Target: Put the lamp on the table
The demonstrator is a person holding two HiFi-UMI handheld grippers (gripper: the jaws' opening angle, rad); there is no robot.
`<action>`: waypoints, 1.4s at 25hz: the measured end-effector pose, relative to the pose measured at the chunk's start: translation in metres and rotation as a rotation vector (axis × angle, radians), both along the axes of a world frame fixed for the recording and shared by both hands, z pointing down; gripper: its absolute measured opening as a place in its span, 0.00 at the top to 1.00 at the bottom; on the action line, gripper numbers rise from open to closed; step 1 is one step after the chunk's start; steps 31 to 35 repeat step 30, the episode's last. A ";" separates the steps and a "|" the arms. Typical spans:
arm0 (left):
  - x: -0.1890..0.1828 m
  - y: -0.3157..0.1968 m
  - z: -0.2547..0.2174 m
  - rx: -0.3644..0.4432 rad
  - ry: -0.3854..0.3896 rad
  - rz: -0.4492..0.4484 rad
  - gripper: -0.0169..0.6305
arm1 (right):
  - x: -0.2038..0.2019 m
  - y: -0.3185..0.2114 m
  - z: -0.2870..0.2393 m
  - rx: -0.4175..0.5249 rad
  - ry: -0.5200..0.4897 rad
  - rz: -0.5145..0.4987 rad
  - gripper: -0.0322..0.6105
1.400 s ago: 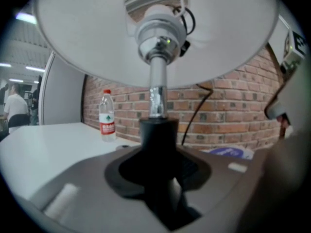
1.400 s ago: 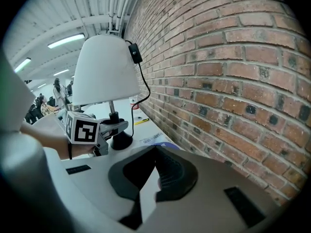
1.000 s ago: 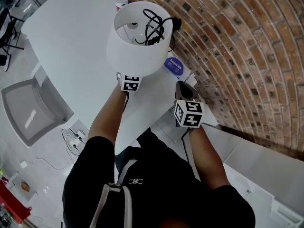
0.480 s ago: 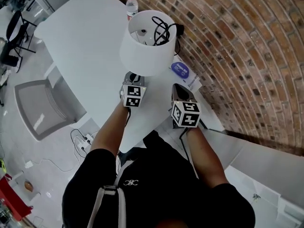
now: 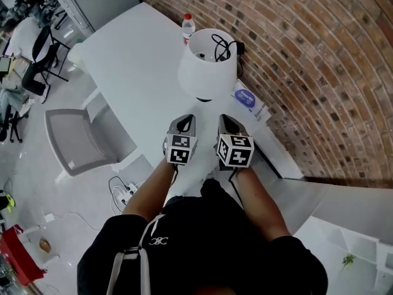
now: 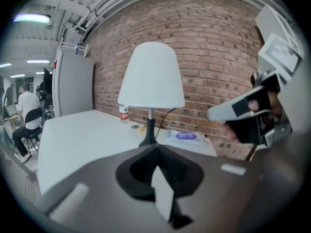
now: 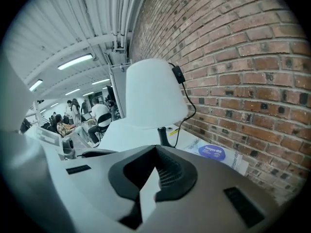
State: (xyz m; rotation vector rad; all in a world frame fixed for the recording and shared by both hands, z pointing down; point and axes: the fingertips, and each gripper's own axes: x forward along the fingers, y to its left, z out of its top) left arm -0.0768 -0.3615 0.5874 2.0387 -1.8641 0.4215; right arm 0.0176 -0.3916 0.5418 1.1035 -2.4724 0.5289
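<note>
The lamp [image 5: 207, 66], with a white shade, a black stem and a black cord bundled inside the shade, stands upright on the white table [image 5: 135, 60] close to the brick wall. Both grippers are drawn back from it over the table's near edge. My left gripper [image 5: 186, 120] is shut with nothing in it; the left gripper view shows the lamp [image 6: 151, 76] well ahead of its closed jaws [image 6: 154, 147]. My right gripper [image 5: 226, 120] hangs beside it, also shut and empty, with the lamp [image 7: 154, 93] ahead of its jaws [image 7: 155, 147].
A water bottle [image 5: 188, 23] stands behind the lamp. A flat packet with a blue label [image 5: 245, 97] lies to the lamp's right by the wall. A grey chair [image 5: 80, 143] and a power strip [image 5: 126, 192] are on the floor at left. People sit in the background [image 7: 99, 118].
My left gripper has let go of the lamp and come out from under the shade. Both grippers have drawn back toward the person; the lamp stays standing on the table.
</note>
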 end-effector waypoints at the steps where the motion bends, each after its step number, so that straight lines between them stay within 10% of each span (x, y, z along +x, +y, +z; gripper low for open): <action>1: -0.002 0.007 -0.007 -0.002 -0.004 -0.005 0.98 | -0.005 0.006 -0.004 0.007 -0.005 -0.004 0.95; 35: -0.043 0.115 -0.063 -0.039 -0.001 -0.069 0.97 | -0.052 0.126 -0.043 0.124 -0.002 0.029 0.95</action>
